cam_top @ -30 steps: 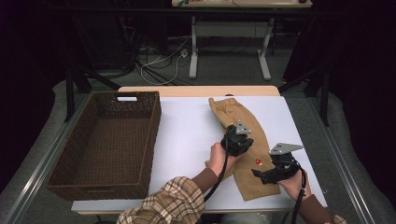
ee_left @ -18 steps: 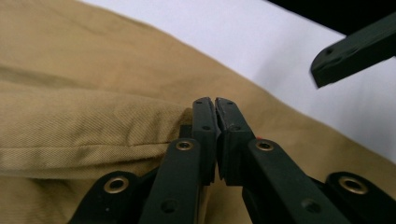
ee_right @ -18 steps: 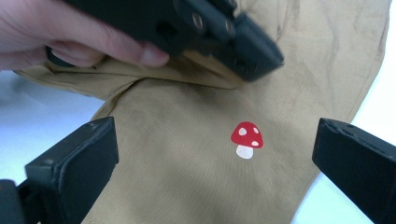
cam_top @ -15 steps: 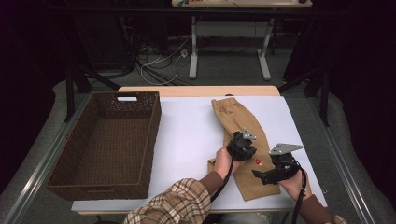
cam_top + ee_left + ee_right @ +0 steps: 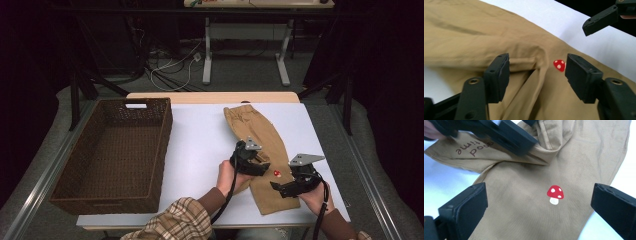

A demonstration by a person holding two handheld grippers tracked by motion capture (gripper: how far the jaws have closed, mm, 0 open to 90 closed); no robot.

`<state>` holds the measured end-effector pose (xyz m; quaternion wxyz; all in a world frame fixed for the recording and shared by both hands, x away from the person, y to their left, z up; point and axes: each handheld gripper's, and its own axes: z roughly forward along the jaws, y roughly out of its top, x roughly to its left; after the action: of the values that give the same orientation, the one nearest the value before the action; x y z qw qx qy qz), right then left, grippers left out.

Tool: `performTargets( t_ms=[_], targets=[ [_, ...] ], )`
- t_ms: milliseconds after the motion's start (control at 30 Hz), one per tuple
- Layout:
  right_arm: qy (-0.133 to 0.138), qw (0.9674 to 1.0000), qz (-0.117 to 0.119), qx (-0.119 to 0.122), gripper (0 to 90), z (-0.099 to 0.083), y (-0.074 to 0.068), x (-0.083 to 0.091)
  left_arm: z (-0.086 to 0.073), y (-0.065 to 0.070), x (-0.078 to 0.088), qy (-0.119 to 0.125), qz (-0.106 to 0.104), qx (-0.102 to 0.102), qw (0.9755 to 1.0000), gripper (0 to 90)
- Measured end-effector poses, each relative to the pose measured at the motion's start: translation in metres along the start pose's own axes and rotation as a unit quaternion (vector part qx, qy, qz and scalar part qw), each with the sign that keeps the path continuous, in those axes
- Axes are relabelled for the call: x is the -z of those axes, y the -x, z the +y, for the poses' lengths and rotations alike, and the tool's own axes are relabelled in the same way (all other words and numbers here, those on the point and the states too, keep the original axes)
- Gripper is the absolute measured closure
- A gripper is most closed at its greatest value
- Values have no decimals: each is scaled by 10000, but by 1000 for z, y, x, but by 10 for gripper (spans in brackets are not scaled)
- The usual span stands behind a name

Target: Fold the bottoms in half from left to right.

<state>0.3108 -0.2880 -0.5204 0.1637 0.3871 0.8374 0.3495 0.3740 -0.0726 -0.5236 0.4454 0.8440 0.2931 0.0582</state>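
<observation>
A pair of tan trousers (image 5: 257, 132) lies lengthwise on the white table (image 5: 200, 145), with a small red mushroom print (image 5: 276, 173) on the near leg. My left gripper (image 5: 264, 168) hovers low over that leg; its jaws have just been opening. In the left gripper view the left gripper (image 5: 536, 60) stands open astride a loose fold of trousers (image 5: 529, 62), the pads off the cloth and the mushroom print (image 5: 559, 65) by one jaw. My right gripper (image 5: 278, 186) sits just right of it, low over the leg. The right gripper (image 5: 540, 190) is wide open around the mushroom print (image 5: 555, 193).
A dark brown wicker basket (image 5: 162, 135) takes up the left part of the table. A wooden strip (image 5: 210, 97) runs along the far edge. Behind the table are desk legs (image 5: 207, 55) and floor cables (image 5: 175, 65). A plaid sleeve (image 5: 175, 222) comes in at the bottom.
The left gripper slid a little nearer along the trousers and its jaws opened, letting go of the cloth. The upper part of the trousers settled flatter. The right gripper stayed put.
</observation>
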Motion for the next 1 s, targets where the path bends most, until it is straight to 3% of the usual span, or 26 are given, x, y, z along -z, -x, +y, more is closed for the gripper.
performTargets(
  t_ms=[267,600,833,1000],
  targets=[
    [3,10000,-80,22,44,1,-1,-1,-17,-6,37,66,191,-133,9997,249],
    [168,9993,-331,101,262,12,0,-5,-42,-15,73,84,426,-247,9988,160],
    [209,9990,-383,111,371,27,0,-13,-57,-23,88,50,559,-196,9982,138],
    [133,9986,-458,231,390,41,-4,-24,-63,-23,99,24,592,-197,9980,100]
  ],
)
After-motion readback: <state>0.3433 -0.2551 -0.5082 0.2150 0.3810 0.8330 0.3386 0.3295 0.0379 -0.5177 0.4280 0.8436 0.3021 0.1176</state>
